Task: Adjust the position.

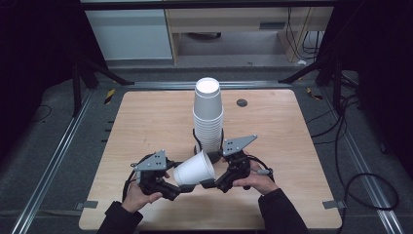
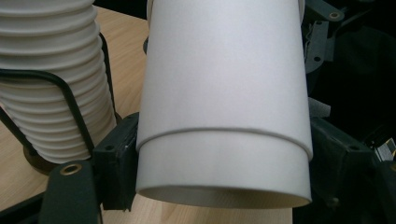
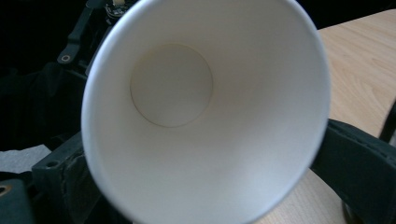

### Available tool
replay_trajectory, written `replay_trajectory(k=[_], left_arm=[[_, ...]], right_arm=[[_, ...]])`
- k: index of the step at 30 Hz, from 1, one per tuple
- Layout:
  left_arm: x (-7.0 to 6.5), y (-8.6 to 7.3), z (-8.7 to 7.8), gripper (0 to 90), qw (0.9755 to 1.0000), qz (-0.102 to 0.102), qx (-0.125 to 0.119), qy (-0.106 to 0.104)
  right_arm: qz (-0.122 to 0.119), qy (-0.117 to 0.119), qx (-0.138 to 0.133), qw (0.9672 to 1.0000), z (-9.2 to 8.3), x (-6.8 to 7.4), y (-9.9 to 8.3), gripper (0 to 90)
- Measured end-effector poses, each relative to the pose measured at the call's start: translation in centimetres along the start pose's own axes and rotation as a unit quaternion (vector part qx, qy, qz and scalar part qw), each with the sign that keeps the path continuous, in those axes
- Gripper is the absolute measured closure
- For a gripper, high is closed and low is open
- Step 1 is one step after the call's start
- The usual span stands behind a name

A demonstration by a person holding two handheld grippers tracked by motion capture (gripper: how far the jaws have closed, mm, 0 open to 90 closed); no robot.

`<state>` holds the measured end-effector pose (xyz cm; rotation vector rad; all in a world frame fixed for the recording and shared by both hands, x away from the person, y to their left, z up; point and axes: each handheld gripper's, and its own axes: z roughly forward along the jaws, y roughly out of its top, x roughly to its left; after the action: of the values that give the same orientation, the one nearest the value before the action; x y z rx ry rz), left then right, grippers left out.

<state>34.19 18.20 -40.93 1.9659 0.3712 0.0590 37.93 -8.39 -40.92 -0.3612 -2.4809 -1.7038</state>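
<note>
Left claw (image 1: pixel 181 189) clamped on white cup (image 1: pixel 195 168) near base, cup lying sideways. Right claw (image 1: pixel 210 183) grips cup's rim end. Cup stack (image 1: pixel 208 117) behind, on worktop (image 1: pixel 146 122).

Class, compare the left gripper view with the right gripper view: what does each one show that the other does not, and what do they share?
The left gripper view alone shows the cup's outer wall with a seam line where a second cup seems nested, and the ribbed stack of cups in its black wire holder. The right gripper view alone looks into the cup's open mouth to its round bottom. Both share the white cup between black tongs and a patch of the wooden table.
</note>
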Motion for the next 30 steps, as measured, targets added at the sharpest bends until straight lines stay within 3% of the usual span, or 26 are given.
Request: replay_trajectory(k=[13,30], left_arm=[[-0.5,-0.09,0.85,22.2,0.9997,0.013,0.019,-0.012],[-0.29,-0.3,1.12,21.7,0.9993,0.016,0.027,-0.021]], right_arm=[[0.009,0.031,-0.003,0.9995,0.88,0.12,-0.24,4.1],[0.004,0.033,-0.003,0.9995,0.44,0.16,-0.15,8.3]])
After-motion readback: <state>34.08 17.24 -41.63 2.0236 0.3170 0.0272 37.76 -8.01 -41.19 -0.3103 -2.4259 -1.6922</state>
